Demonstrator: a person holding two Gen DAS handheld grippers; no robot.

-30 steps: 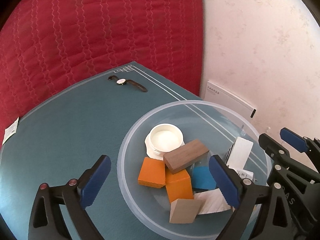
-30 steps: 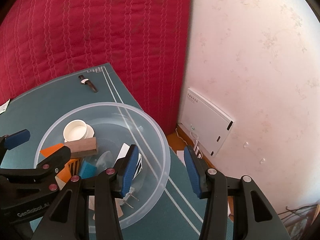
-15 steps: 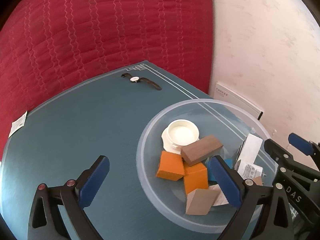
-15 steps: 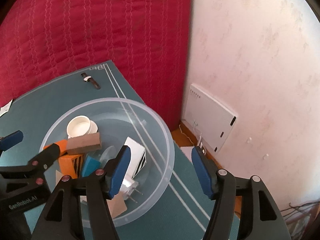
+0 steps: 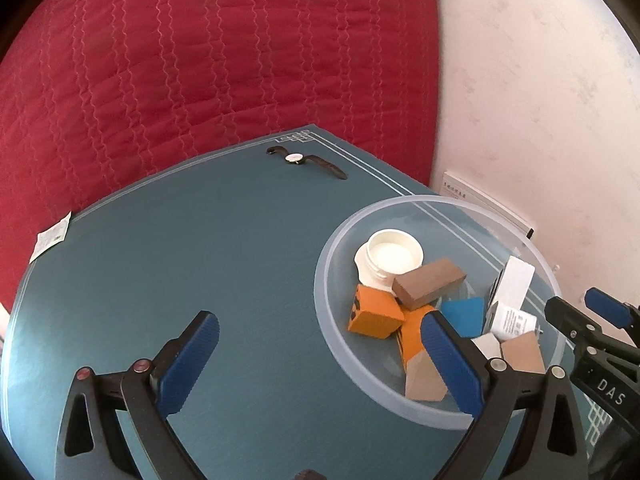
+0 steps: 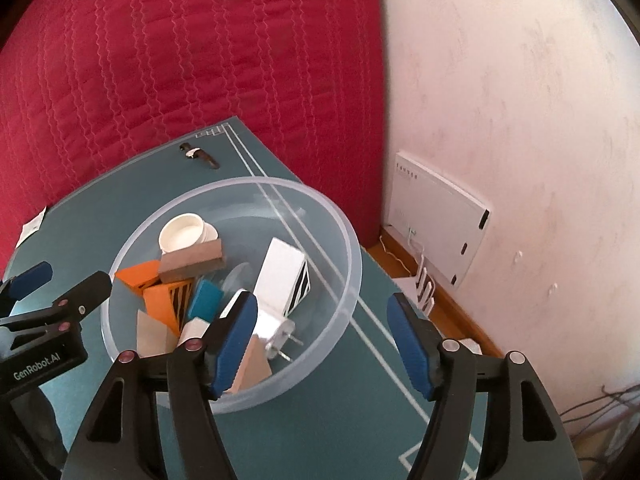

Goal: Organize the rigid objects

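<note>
Right wrist view: right tool (image 6: 322, 338), jaws just opened wide and empty, straddles the clear bowl (image 6: 344, 240) rim; left tool (image 5: 316, 360) gapes empty.

One bowl (image 5: 400, 396), one wristwatch (image 5: 296, 158) — two orange blocks (image 5: 374, 316), one white cup (image 5: 394, 256).

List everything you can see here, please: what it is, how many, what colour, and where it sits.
bowl: one, clear plastic, on mat
jar: one, white, in bowl
blocks: several, brown, orange, blue, tan, in bowl
charger: one, white, in bowl
watch: one, dark strap, mat's far corner
mat: one, teal
paper slip: one, white, mat's left edge
left gripper: black, blue pads, open
right gripper: same, jaws just opening, empty
</note>
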